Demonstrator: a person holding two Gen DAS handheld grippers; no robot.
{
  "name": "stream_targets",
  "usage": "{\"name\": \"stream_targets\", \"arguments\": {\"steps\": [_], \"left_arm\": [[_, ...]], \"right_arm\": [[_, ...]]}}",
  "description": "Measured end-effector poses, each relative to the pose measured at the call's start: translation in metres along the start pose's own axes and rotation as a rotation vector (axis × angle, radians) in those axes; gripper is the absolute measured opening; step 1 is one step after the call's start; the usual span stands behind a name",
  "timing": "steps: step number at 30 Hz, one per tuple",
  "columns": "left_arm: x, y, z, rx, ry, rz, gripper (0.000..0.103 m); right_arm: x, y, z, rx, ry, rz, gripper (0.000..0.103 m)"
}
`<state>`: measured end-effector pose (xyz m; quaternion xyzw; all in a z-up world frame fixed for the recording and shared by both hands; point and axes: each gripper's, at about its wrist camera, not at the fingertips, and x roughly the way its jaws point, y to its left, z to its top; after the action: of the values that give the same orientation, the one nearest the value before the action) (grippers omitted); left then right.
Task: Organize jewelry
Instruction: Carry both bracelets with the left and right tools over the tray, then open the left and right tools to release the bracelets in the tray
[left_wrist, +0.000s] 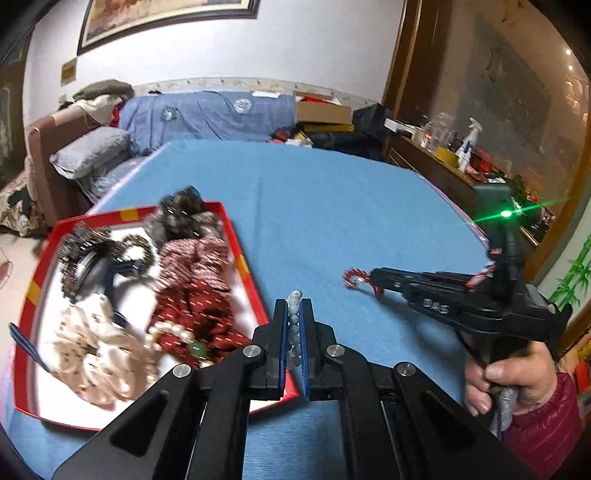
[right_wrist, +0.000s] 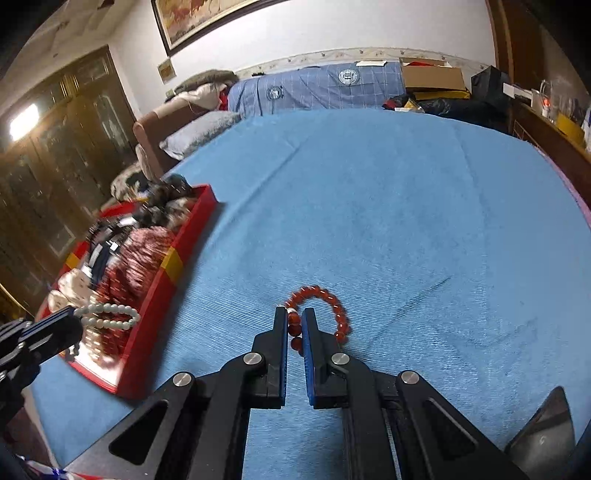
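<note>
Left gripper (left_wrist: 294, 308) pinches pale bead bracelet (left_wrist: 294, 321), frame centre; right gripper (right_wrist: 294, 317) pinches red bead bracelet (right_wrist: 325, 306) on blue desk (right_wrist: 406, 221).

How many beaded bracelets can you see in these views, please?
3: a pale green bracelet clamped in the left gripper, a red bracelet clamped in the right gripper, a pearl bracelet in the red box. Scrunchies may hide others.

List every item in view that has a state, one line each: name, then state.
Left hand-held gripper: shut on pale bead bracelet.
Pale bead bracelet: clamped, loop hanging free over the red tray's edge.
Right hand-held gripper: shut on red bead bracelet.
Red bead bracelet: pinched at one side, rest of loop over the blue cloth.
Red tray: open, filled with scrunchies and beads.
</note>
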<state>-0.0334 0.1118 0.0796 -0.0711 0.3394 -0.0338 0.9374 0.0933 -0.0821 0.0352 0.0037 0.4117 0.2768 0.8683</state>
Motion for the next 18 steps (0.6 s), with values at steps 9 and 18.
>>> {"name": "stream_targets", "arguments": {"steps": [9, 18], "left_arm": [[-0.014, 0.021, 0.005, -0.025, -0.039, 0.056, 0.005], [-0.024, 0.062, 0.002, -0.096, -0.058, 0.127, 0.005]], "right_arm": [[-0.028, 0.041, 0.01, 0.035, -0.079, 0.14, 0.008], [-0.032, 0.131, 0.027, -0.071, -0.112, 0.248, 0.008]]}}
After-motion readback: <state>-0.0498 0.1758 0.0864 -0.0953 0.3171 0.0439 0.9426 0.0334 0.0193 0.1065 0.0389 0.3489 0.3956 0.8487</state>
